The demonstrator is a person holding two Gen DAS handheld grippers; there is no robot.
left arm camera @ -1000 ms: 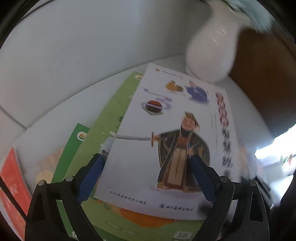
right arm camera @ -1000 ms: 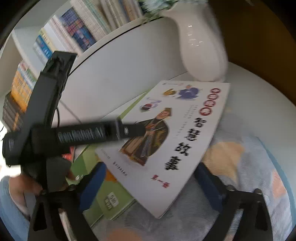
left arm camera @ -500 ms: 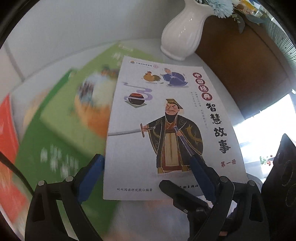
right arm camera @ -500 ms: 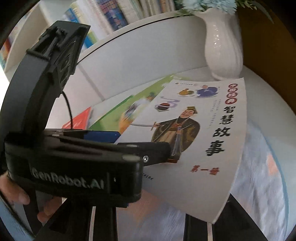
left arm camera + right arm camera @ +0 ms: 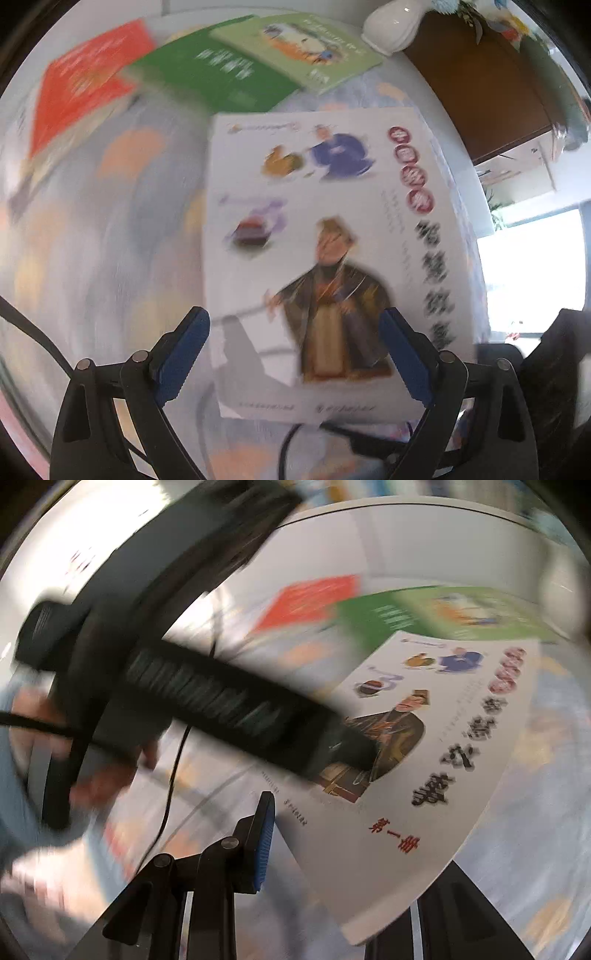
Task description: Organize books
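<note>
Your white book [image 5: 321, 258] has come clear of the green books [image 5: 236, 70], now far off. Your left gripper [image 5: 295, 354] stays spread above it; your right gripper [image 5: 354, 853] seems to pinch its near edge, though blur hides the contact.

Left claw [image 5: 293, 363] black with blue ridged pads, silver screws, thin black cable, possibly light-blue sleeve.

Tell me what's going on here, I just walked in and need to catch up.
A person is sorting books with two handheld grippers. The left gripper hangs open over the white book. The right gripper is at its near corner, grip unclear through blur. Green books and a red book lie beyond.
</note>
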